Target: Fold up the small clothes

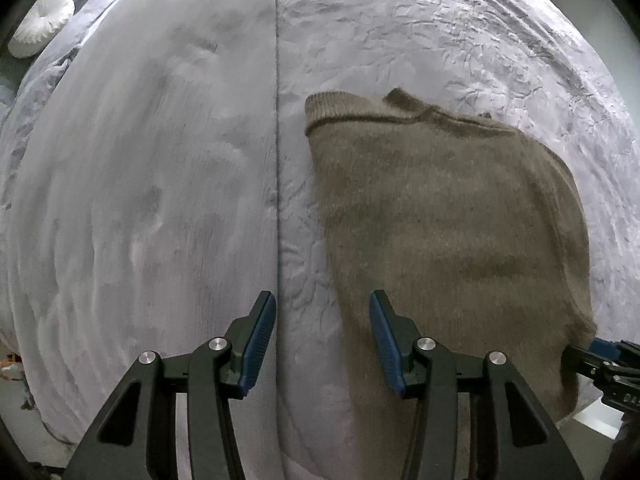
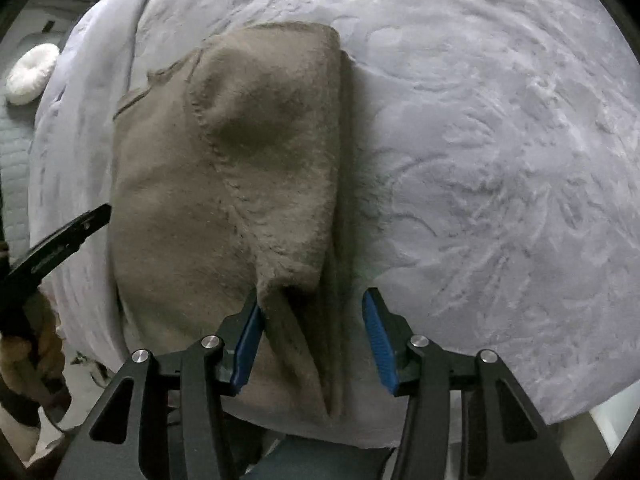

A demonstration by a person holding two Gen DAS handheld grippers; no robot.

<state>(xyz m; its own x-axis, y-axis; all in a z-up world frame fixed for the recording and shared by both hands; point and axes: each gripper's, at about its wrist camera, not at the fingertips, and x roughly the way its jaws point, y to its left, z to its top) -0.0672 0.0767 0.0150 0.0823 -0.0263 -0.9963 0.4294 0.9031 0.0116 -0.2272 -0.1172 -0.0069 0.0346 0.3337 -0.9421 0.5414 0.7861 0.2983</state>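
My right gripper [image 2: 312,340] straddles the sweater's [image 2: 224,184] near folded edge, jaws parted, gripping nothing. My left gripper [image 1: 322,340] is also parted and empty beside its other long edge. Its long axis runs away from me.

Your left gripper [image 1: 322,334] points down at the pale grey bedspread [image 1: 140,200] with its blue pads apart — nothing between them but the spread's dark seam [image 1: 277,120]. The brown knit sweater [image 1: 440,220] lies flat at right of centre, its ribbed edge toward the top. Your right gripper [image 1: 600,360] pokes in at the lower right, at the sweater's edge. A white round cushion [image 1: 40,24] sits upper left.
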